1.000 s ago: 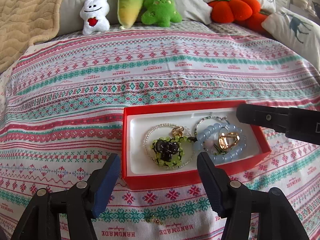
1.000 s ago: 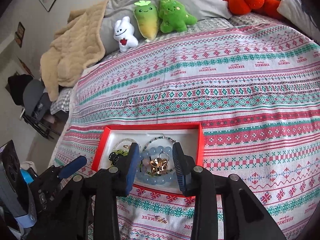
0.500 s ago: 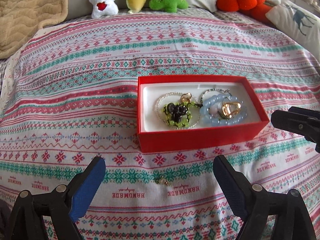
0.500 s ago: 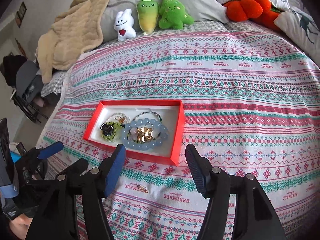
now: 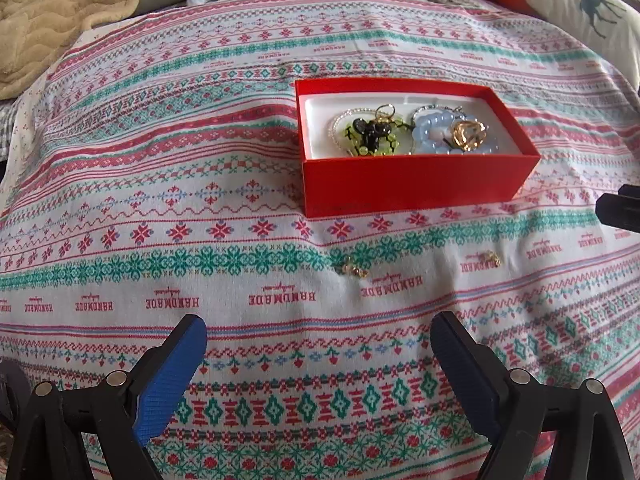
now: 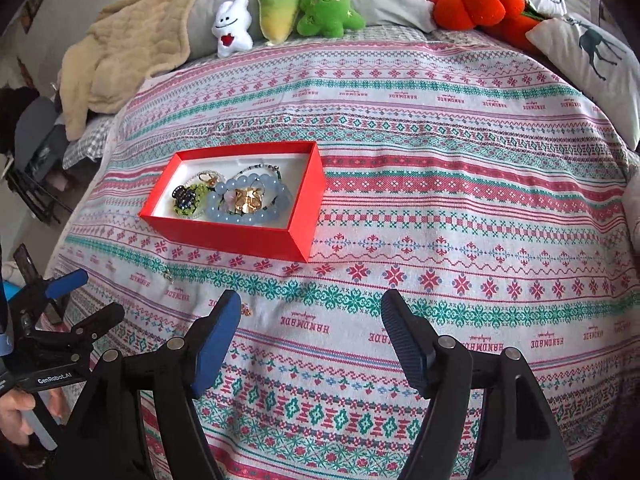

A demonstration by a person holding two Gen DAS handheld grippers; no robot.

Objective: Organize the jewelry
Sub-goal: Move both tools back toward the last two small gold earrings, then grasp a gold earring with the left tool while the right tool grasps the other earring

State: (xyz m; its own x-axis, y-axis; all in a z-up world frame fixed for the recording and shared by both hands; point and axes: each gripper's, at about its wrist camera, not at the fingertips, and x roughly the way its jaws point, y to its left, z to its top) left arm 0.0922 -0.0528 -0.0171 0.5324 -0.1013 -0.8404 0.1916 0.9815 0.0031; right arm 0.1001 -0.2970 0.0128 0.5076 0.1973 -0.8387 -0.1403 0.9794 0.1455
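Both claws spread wide and empty — jaws just opened.
Left claw [image 5: 318,340] and right claw [image 6: 310,316] hang over the bedspread [image 6: 440,160], near the red box [image 6: 256,236] of jewelry.

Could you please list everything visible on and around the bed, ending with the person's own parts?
red box: one, red, white lining, on the bedspread
blue bead bracelet: one, pale blue, in the box
green and black piece: one, in the box, left part
gold pieces: gold, inside the bracelet
small gold earrings: two, on the bedspread before the box
plush toys: three; white, yellow-green, green; at the head
orange plush: orange, far right
beige blanket: one, far left
left tool: open, empty
right tool: open, empty
hand: lower left
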